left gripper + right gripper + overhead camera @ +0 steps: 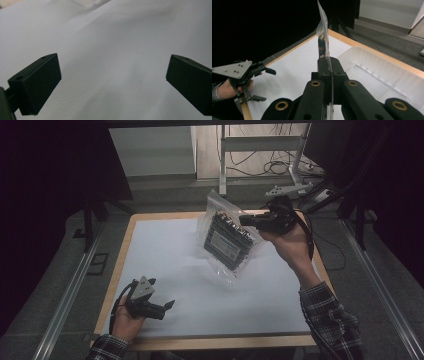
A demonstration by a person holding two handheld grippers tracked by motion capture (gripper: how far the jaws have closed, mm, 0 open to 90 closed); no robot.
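Note:
A clear plastic bag (227,242) with dark contents and a blue-and-white label hangs tilted above the middle of the white table (165,260). My right gripper (245,220) is shut on the bag's upper right edge. In the right gripper view the bag (322,37) stands edge-on, rising from the closed right gripper (329,62). My left gripper (167,305) rests low at the table's front left, open, pointing right. In the left gripper view, the left gripper (112,85) has its jaws wide apart over bare white surface. The right gripper view also shows the left gripper (265,85).
A white plastic tray (382,72) sits on the table just beyond the bag in the right gripper view. The table has a wooden rim (125,245). Behind it are metal stand legs (222,160) and floor cables (280,167). Dark surroundings flank both sides.

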